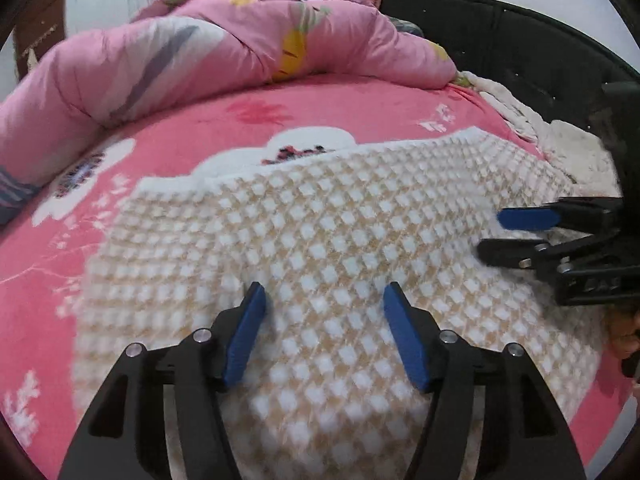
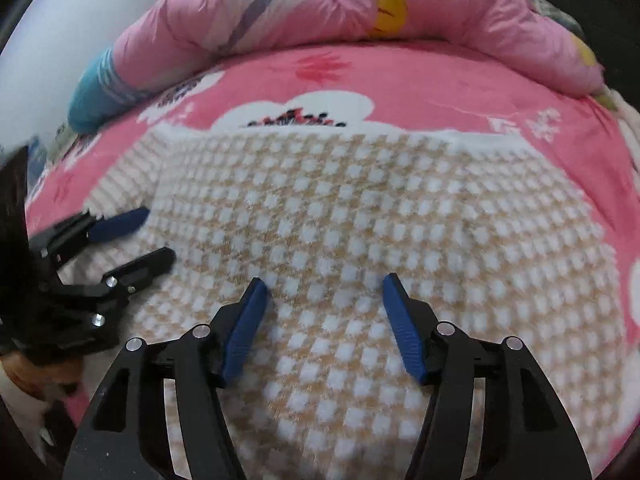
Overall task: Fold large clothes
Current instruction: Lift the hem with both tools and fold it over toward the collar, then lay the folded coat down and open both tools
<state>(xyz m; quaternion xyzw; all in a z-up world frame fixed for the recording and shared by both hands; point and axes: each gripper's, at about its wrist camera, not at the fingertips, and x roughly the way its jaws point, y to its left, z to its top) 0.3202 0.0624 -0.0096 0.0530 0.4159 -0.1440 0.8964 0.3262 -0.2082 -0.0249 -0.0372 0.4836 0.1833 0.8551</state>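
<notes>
While both grippers are held over the bed, a large fleecy garment (image 1: pixel 320 240) with a beige-and-white diamond check is seen spread across the pink flowered bedsheet (image 1: pixel 180 128), its far edge straight and its surface slightly rippled. In the left wrist view the left gripper (image 1: pixel 324 296) is poised above the near part of the garment, its blue-padded jaws released and standing well apart, with only cloth seen below and nothing clamped between them. The right gripper (image 1: pixel 492 236) is seen at the right edge of that view, over the garment's right side, one blue pad uppermost and a black finger below it; a gap is visible between the two, and no fabric is pinched there.

In the right wrist view the same arrangement is mirrored: the right gripper (image 2: pixel 324 292) is held over the garment (image 2: pixel 360 220) with its jaws parted and empty, and the left gripper (image 2: pixel 156 236) is seen at the left, over the garment's left edge, its jaws likewise open. Whether any fingertip actually touches the cloth cannot be told (the frames are blurred).

A rumpled pink quilt (image 1: pixel 240 48) with a carrot print is piled along the far side of the bed, and a dark headboard (image 1: pixel 520 52) is seen behind it at the right
</notes>
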